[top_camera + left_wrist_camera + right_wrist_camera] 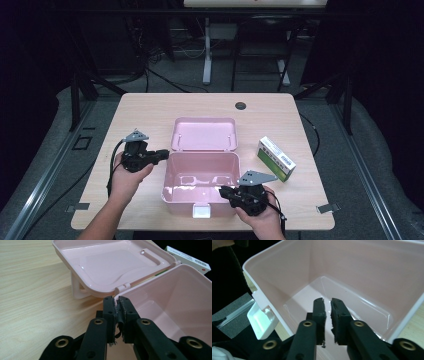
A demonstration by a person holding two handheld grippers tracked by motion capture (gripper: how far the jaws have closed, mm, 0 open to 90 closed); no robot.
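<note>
You are bracing the open box [200,175] with both grippers, left [159,154] and right [223,190], jaws together, steadying it for loading.

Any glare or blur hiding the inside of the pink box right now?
High view: sharp, evenly lit, bright glints on the pink box floor. Right gripper view: soft white sheen on its bottom, right tongs slightly blurred up close. Left gripper view: left tongs sharp, lid mildly glossy.
</note>
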